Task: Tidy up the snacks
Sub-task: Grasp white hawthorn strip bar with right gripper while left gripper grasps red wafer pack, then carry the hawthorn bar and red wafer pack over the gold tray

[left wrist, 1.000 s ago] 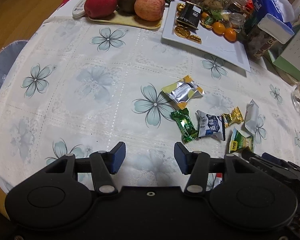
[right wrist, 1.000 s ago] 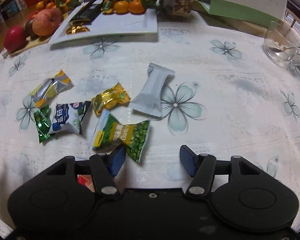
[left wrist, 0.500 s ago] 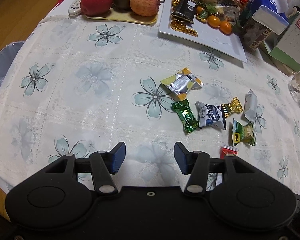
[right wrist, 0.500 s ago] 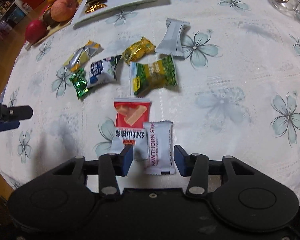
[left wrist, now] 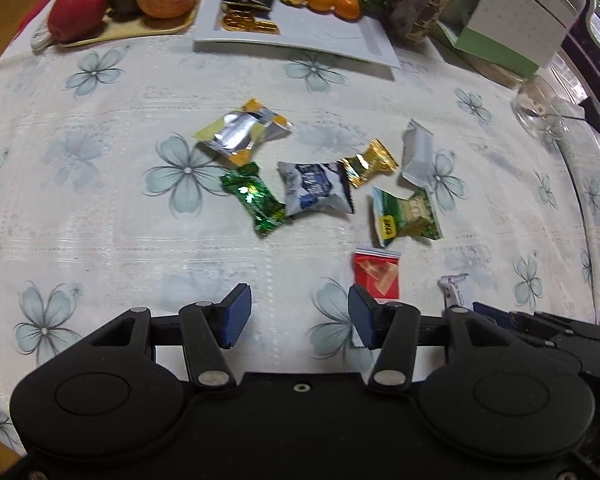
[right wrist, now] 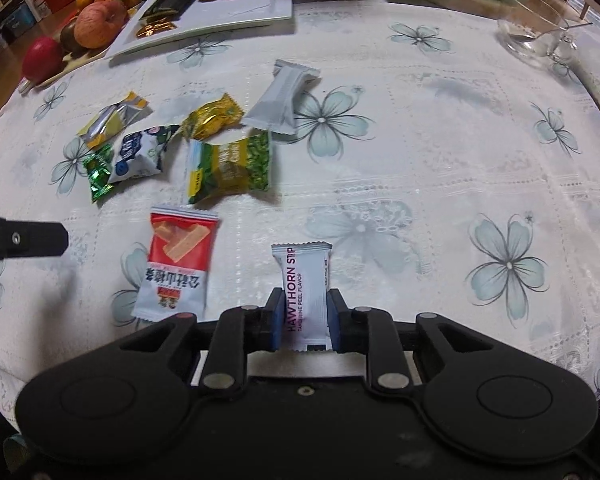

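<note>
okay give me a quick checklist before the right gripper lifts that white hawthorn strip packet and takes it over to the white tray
1. Grip: right gripper has both blue pads against the white Hawthorn Strip packet: ok.
2. Grip depth: only the packet's near end sits between the pads: cannot tell if secure.
3. Neighbour clear: red-and-white wafer packet lies apart, to the side: ok.
4. Other hand: left gripper is open, holding nothing, close beside: ok, watch it.
5. Path: loose cluster including the green-and-yellow pea packet lies between packet and tray: lift high.
6. Landing spot: white rectangular tray shows bare surface near its front: ok.
</note>
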`<action>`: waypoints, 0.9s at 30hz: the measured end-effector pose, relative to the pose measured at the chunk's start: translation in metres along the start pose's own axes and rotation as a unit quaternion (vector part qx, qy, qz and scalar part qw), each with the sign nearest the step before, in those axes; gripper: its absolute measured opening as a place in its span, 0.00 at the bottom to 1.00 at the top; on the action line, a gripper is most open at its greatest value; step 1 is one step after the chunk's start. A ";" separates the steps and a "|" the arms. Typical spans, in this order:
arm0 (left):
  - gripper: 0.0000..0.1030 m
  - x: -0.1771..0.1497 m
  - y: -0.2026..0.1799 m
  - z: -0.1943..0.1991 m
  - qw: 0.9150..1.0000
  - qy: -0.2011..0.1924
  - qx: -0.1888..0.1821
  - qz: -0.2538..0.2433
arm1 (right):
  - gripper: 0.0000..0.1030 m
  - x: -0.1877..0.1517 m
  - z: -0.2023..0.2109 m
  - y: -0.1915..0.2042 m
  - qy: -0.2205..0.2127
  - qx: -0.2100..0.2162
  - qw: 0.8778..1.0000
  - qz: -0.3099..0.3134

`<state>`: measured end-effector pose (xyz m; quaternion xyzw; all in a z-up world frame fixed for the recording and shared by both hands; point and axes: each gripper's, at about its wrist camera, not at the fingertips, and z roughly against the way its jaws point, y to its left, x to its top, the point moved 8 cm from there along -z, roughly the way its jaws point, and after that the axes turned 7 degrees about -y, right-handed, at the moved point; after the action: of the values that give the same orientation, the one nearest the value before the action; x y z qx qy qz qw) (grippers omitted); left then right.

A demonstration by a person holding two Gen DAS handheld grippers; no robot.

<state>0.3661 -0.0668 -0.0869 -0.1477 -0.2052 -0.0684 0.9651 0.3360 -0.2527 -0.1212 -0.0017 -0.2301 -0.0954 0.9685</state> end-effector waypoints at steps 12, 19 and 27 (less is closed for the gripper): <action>0.56 -0.013 -0.053 -0.043 0.998 0.013 0.011 -0.054 | 0.23 0.009 -0.007 -0.037 0.021 -0.008 0.998 -0.062; 0.57 -0.015 -0.067 -0.063 0.996 0.017 0.045 -0.080 | 0.24 0.018 -0.006 -0.031 0.022 -0.001 0.996 -0.084; 0.43 -0.014 -0.064 -0.063 0.995 0.013 0.065 -0.081 | 0.24 0.029 0.004 -0.033 -0.016 -0.033 0.998 -0.045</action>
<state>0.3649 -0.1458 -0.1315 -0.0668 -0.2084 -0.1345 0.9665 0.3535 -0.2907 -0.1062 -0.0247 -0.2417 -0.1463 0.9589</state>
